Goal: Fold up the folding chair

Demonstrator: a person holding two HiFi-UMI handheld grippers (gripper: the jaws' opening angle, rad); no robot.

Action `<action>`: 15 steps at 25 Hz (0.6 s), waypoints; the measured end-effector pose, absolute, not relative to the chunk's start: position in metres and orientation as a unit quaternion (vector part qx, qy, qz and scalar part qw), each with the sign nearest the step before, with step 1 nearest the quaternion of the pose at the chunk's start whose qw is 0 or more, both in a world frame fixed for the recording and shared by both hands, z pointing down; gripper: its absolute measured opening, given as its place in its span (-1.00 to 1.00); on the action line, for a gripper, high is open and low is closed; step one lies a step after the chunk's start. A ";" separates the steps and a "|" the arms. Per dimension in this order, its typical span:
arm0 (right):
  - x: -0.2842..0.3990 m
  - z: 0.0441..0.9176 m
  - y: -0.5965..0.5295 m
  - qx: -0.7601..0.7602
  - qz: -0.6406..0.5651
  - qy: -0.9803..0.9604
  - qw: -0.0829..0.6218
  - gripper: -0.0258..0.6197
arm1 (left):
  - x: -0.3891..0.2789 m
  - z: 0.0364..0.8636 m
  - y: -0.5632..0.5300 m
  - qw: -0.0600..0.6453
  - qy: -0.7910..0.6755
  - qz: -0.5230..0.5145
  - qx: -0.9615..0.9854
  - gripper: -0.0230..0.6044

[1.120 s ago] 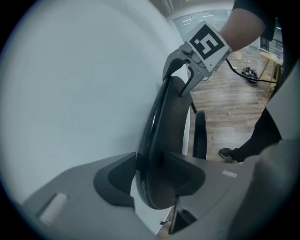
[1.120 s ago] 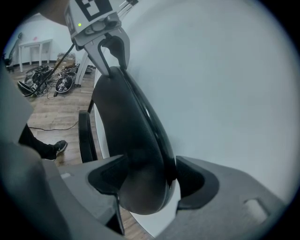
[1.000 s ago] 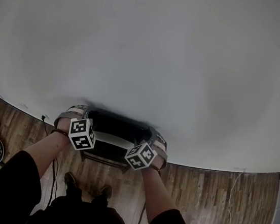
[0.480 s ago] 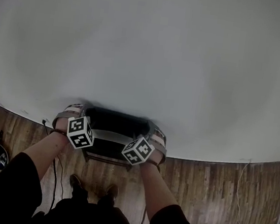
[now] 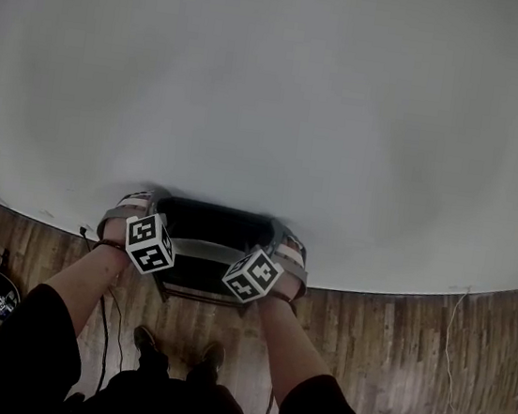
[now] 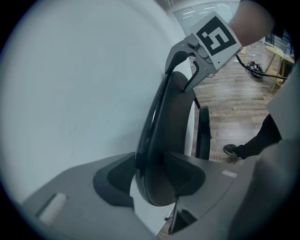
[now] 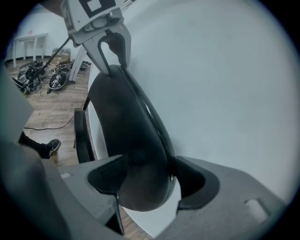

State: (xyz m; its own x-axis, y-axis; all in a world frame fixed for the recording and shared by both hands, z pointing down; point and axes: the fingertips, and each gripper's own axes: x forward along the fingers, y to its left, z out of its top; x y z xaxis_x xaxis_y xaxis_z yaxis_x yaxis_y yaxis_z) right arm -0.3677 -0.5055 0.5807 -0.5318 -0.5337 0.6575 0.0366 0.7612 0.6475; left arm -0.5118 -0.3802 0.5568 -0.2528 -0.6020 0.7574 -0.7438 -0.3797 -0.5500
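I see the folding chair (image 5: 209,242) at the lower centre of the head view, standing on the wood floor (image 5: 362,357) against the white wall (image 5: 276,80). It is black. Its padded backrest (image 6: 171,136), rimmed by a glossy dark tube, is upright, with both top corners clamped in my jaws. A second black panel (image 6: 202,133) stands edge-on just beside it.

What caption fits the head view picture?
Left gripper and right gripper hold the black folding chair beside a white wall.

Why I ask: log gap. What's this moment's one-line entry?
left gripper: shut on black padded chair backrest | right gripper: shut on same backrest | backrest: beside white wall
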 end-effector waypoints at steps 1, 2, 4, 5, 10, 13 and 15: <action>-0.368 0.581 -0.506 0.150 -0.312 -0.818 0.460 0.06 | -0.513 0.557 -0.381 0.063 -0.553 0.567 0.607 -0.32; -0.369 0.582 -0.506 0.148 -0.313 -0.817 0.461 0.06 | -0.514 0.558 -0.381 0.063 -0.552 0.568 0.607 -0.32; -0.371 0.584 -0.506 0.142 -0.316 -0.816 0.463 0.08 | -0.517 0.560 -0.382 0.063 -0.551 0.572 0.605 -0.32; -0.371 0.585 -0.506 0.140 -0.316 -0.815 0.465 0.09 | -0.517 0.561 -0.382 0.064 -0.551 0.573 0.604 -0.32; -0.373 0.586 -0.504 0.131 -0.313 -0.815 0.470 0.09 | -0.520 0.559 -0.382 0.066 -0.552 0.578 0.597 -0.32; -0.374 0.586 -0.502 0.124 -0.312 -0.818 0.468 0.09 | -0.521 0.557 -0.379 0.072 -0.556 0.578 0.593 -0.33; -0.375 0.586 -0.502 0.118 -0.306 -0.821 0.467 0.09 | -0.523 0.555 -0.377 0.076 -0.560 0.578 0.588 -0.38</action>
